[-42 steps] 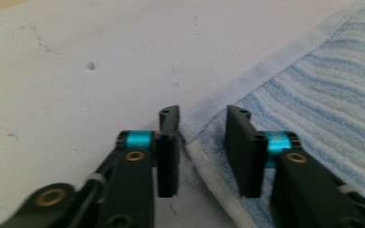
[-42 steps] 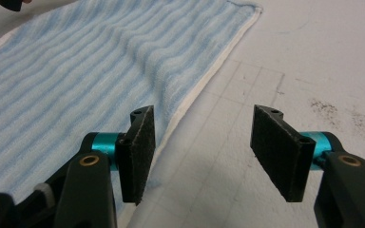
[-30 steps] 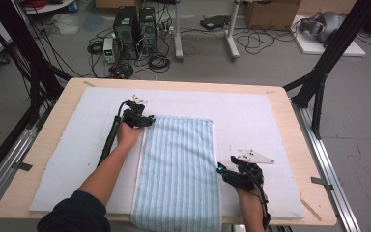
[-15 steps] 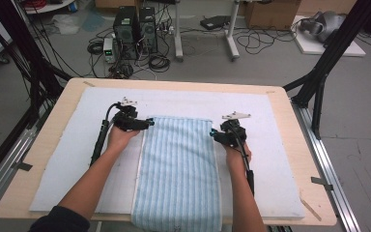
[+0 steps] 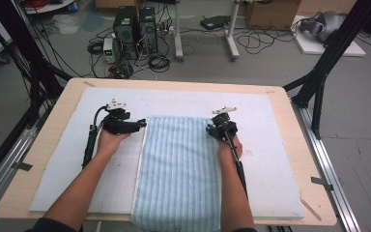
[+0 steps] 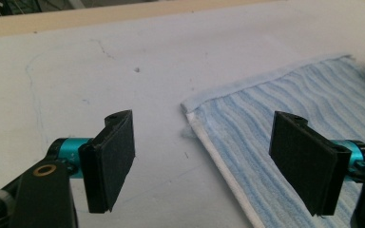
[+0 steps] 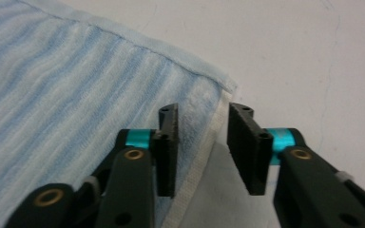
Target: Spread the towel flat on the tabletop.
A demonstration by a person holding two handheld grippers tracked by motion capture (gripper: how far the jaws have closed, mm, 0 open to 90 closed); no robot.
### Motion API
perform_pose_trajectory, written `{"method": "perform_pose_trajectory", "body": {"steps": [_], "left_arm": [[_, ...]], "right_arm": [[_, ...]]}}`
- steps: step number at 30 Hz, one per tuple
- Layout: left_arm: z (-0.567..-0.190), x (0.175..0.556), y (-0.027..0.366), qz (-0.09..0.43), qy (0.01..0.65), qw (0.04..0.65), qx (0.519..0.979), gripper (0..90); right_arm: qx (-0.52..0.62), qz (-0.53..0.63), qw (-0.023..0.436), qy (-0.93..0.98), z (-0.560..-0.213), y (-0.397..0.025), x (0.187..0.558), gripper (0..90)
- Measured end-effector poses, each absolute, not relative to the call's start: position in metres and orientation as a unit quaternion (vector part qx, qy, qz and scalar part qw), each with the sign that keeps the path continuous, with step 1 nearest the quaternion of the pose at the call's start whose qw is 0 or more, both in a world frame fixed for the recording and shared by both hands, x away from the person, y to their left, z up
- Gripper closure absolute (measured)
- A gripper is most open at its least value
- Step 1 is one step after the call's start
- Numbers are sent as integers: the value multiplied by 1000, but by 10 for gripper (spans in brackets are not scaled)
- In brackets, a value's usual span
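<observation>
The blue striped towel (image 5: 179, 169) lies flat on the white mat (image 5: 270, 145) that covers the desk (image 5: 290, 104), its far edge toward 12 o'clock and its near end hanging over the desk's edge at 6 o'clock. It looks soft, light and limp, likely to sag and fold wherever it is lifted, and its terry weave should give the pads plenty of grip; nothing about it seems fragile. The hemmed far corners look like the best places to take hold, since a pinch at both would let the cloth hang or fold evenly. The left tongs (image 5: 142, 124) sit at the far corner on the 9 o'clock side, spread wide, with the corner's hem between the pads in the left gripper view (image 6: 204, 142). The right tongs (image 5: 210, 129) stand at the far corner on the 3 o'clock side, narrowed but not closed, straddling the white side hem (image 7: 199, 156) without pinching it. Compared with half a second ago, both hands have shifted only slightly; a second ago the right tongs were down near the 5 o'clock edge of the towel.
</observation>
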State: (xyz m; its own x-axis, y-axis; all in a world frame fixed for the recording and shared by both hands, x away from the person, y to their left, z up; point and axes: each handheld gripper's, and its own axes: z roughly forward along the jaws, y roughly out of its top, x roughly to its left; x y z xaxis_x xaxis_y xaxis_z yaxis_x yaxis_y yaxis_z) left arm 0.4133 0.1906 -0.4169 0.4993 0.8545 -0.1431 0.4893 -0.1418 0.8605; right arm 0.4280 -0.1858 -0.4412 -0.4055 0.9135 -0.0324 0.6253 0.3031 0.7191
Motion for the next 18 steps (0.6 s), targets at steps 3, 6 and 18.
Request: {"method": "perform_pose_trajectory", "body": {"steps": [3,6,18], "left_arm": [[-416,406,192,197,453,472,730,236],[-413,400,191,196,441,470,739,235],[-403,372,193,185,417,506,732,223]], "right_arm": [[490,354,236,761,-429,-193,416,590],[477,372,244,758,-416,-200,405,599],[446,406,253,757,-384,-234,345,601]]}}
